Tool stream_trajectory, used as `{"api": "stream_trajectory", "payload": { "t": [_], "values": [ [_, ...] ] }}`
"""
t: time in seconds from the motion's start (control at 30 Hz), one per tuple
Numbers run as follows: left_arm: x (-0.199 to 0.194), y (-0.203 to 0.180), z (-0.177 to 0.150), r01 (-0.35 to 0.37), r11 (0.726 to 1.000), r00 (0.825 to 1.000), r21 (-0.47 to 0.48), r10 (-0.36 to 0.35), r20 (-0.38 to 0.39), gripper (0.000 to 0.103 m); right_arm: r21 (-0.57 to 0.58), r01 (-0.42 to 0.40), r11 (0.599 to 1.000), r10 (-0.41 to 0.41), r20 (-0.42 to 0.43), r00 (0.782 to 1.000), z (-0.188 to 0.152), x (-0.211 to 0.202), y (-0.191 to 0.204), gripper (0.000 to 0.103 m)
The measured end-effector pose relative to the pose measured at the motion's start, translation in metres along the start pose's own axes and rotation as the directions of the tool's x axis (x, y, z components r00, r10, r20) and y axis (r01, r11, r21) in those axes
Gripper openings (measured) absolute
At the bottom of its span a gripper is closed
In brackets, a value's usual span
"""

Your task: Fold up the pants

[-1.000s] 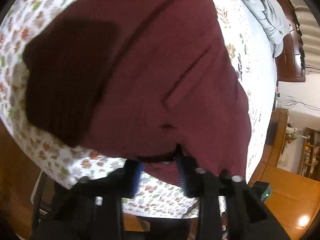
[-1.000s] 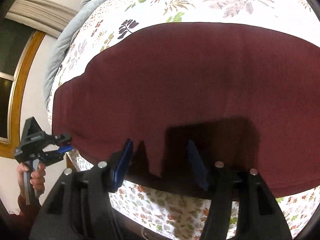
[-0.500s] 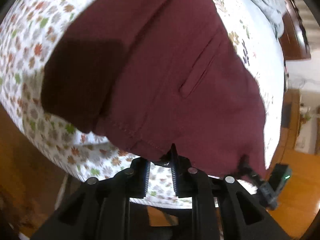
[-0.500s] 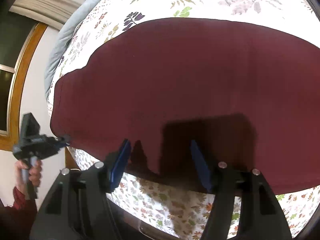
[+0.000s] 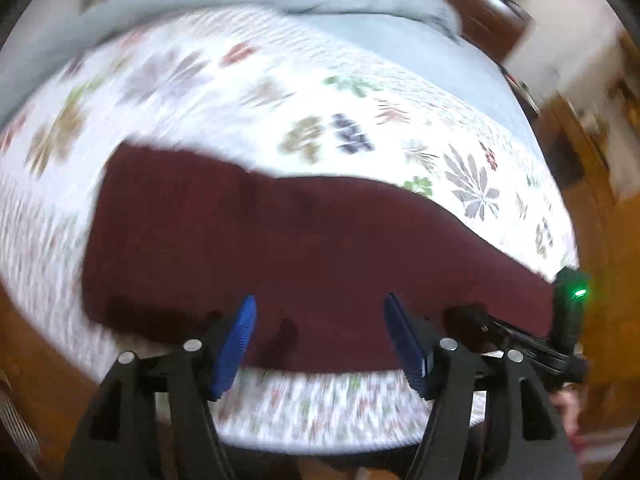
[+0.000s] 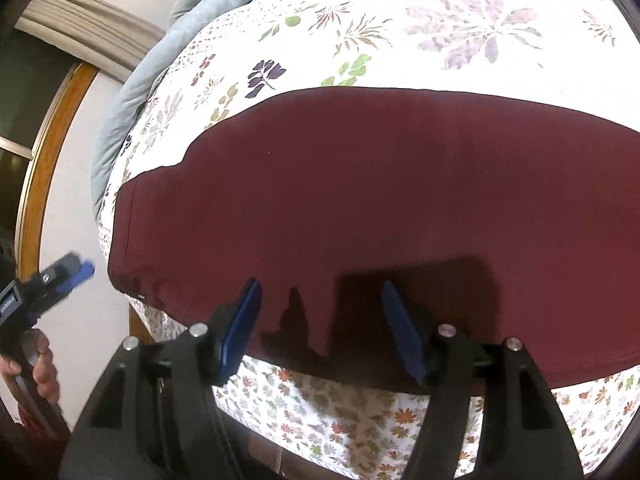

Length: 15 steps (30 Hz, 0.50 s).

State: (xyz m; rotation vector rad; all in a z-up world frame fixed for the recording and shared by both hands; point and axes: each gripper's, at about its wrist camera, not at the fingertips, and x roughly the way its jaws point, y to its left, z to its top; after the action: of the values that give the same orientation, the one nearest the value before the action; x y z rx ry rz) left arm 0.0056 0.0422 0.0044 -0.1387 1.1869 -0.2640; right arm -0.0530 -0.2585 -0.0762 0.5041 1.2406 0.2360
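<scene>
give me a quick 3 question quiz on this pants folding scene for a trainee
1. True or false: the left gripper is clamped on the maroon pants.
2. What do the pants lie on? A) a bare wooden floor B) a floral bedspread C) a glass table
3. In the right wrist view, what lies at the far left edge of the bed, beyond the pants?

Key
1. False. Its jaws have just been opening and now stand apart with nothing pinched between them.
2. B
3. A rumpled pale blue blanket.
</scene>
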Motion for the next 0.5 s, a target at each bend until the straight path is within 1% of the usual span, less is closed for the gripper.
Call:
{"api": "stream_trajectory", "payload": {
  "t": [0.07, 0.1, 0.13, 0.17, 0.23, 0.27, 0.3, 0.33, 0.4, 0.43, 0.47, 0.5],
  "values": [
    [0.031, -0.018, -0.001, -0.038, 0.998, 0.999, 0.049, 0.038, -0.01, 0.066, -0.006, 0.053, 0.999, -0.053, 0.015, 0.998, -0.001, -0.004, -0.003, 0.063],
    [0.051, -0.025, -0.005, -0.044, 0.997, 0.998, 0.056, 0.047, -0.045, 0.065, -0.001, 0.065, 0.998, -0.065, 0.02, 0.998, -0.002, -0.006, -0.007, 0.063],
    [0.065, -0.027, -0.007, -0.039, 0.998, 0.997, 0.053, 0.042, -0.066, 0.065, 0.008, 0.068, 0.998, -0.068, 0.018, 0.998, -0.002, -0.006, -0.012, 0.063],
    [0.078, -0.028, -0.01, -0.052, 0.997, 0.995, 0.059, 0.056, -0.078, 0.065, 0.029, 0.082, 0.996, -0.082, 0.0, 0.997, -0.003, -0.003, -0.021, 0.063],
    [0.101, -0.024, -0.028, -0.103, 0.992, 0.985, 0.077, 0.112, -0.131, 0.064, 0.046, 0.068, 0.997, -0.067, -0.022, 0.998, -0.006, 0.005, -0.031, 0.062],
    [0.108, -0.021, -0.034, -0.111, 0.99, 0.983, 0.086, 0.122, -0.139, 0.064, 0.046, 0.059, 0.997, -0.058, -0.018, 0.998, -0.005, 0.008, -0.033, 0.062],
    [0.11, -0.022, -0.036, -0.119, 0.988, 0.985, 0.101, 0.13, -0.117, 0.065, 0.045, 0.057, 0.997, -0.056, -0.018, 0.998, -0.004, 0.008, -0.032, 0.062],
    [0.109, -0.026, -0.036, -0.13, 0.985, 0.984, 0.112, 0.142, -0.112, 0.065, 0.045, 0.051, 0.998, -0.05, -0.016, 0.999, -0.003, 0.007, -0.032, 0.062],
    [0.106, -0.031, -0.036, -0.145, 0.982, 0.981, 0.125, 0.159, -0.109, 0.065, 0.065, 0.012, 0.998, -0.012, 0.001, 1.0, -0.002, -0.006, -0.035, 0.062],
    [0.102, -0.033, -0.034, -0.134, 0.984, 0.984, 0.12, 0.147, -0.104, 0.065, 0.072, 0.003, 0.997, -0.004, 0.012, 1.0, -0.003, -0.013, -0.039, 0.062],
    [0.097, -0.033, -0.034, -0.121, 0.986, 0.986, 0.118, 0.133, -0.099, 0.065, 0.082, 0.011, 0.997, -0.014, 0.044, 0.999, -0.006, -0.031, -0.048, 0.062],
    [0.09, -0.04, -0.033, -0.105, 0.987, 0.99, 0.123, 0.115, -0.082, 0.065, 0.094, 0.029, 0.995, -0.035, 0.06, 0.998, -0.009, -0.042, -0.055, 0.064]
  ]
}}
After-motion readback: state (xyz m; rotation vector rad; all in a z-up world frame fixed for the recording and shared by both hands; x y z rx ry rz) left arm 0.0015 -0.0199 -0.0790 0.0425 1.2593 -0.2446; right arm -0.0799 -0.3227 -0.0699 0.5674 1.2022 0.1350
